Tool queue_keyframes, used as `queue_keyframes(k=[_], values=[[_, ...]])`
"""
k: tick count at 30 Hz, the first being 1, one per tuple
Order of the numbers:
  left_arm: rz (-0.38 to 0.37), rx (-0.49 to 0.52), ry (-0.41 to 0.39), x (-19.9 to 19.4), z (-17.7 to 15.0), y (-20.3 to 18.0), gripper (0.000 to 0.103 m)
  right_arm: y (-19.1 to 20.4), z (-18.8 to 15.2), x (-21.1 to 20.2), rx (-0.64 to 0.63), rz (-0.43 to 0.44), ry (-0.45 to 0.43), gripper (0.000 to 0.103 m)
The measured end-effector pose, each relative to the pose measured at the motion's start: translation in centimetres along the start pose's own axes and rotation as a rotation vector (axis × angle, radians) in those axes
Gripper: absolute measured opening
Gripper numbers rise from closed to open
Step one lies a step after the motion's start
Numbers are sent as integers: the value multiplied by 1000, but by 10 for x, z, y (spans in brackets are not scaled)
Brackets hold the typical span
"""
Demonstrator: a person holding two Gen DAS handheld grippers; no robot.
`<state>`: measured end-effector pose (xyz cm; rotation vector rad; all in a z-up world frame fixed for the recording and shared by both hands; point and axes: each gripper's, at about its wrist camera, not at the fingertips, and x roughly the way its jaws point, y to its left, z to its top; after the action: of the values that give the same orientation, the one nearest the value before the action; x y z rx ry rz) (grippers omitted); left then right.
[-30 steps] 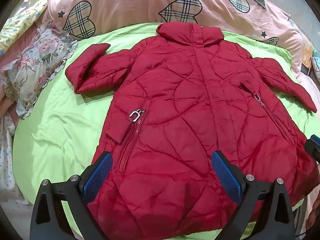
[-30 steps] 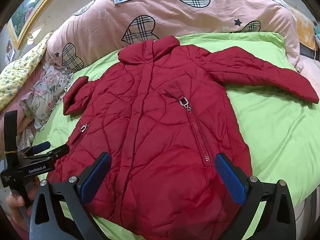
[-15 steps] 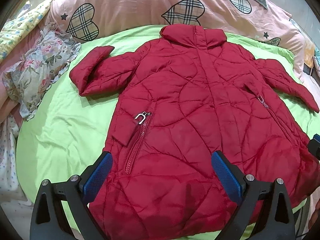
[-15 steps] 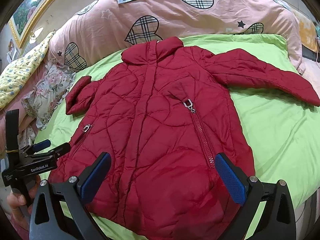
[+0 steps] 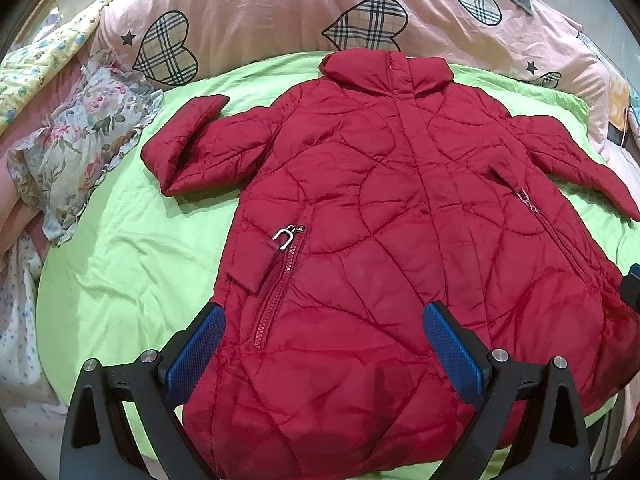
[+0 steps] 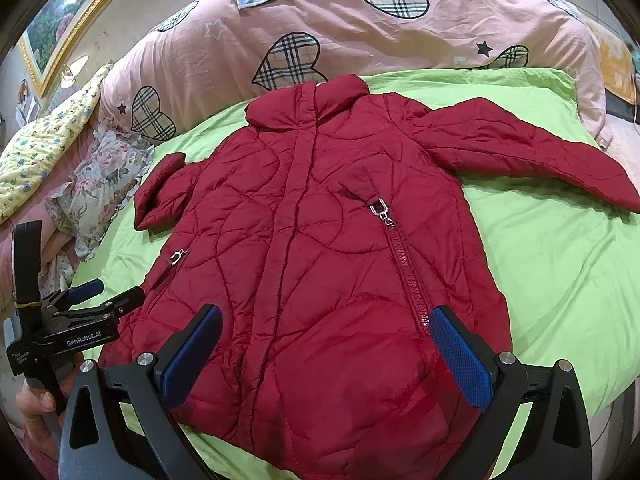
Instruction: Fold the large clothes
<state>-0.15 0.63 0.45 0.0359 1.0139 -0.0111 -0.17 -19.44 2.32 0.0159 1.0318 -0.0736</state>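
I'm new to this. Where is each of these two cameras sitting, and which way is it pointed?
Left wrist view: rides on the left gripper, over the hem of the red quilted puffer coat, looking toward its collar; its own open blue-padded fingers show.
Right wrist view: rides on the right gripper, aimed likewise from further right; its open fingers, the left gripper and the holding hand show.
Shared: coat, lime-green bedsheet, pink heart-print duvet.

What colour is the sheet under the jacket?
Lime green. The sheet shows best in the right wrist view, beside the red jacket.
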Motion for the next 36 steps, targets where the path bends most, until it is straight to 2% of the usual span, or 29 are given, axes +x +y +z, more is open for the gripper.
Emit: queue_keyframes(k=[6, 14, 22, 34, 36], values=[[9, 3, -2, 0, 1, 1, 100, 1, 0, -1, -4, 2, -2, 103], [-28, -16, -62, 1, 3, 3, 100, -1, 3, 1, 10, 4, -6, 103], [-39, 1, 35, 21, 11, 3, 100, -13, 6, 7, 49, 32, -9, 103], [-3, 11, 4, 42, 28, 5, 100, -61, 17, 7, 138, 51, -54, 103], [-42, -6, 24, 46, 30, 8, 100, -79, 20, 8, 179, 58, -57, 102]])
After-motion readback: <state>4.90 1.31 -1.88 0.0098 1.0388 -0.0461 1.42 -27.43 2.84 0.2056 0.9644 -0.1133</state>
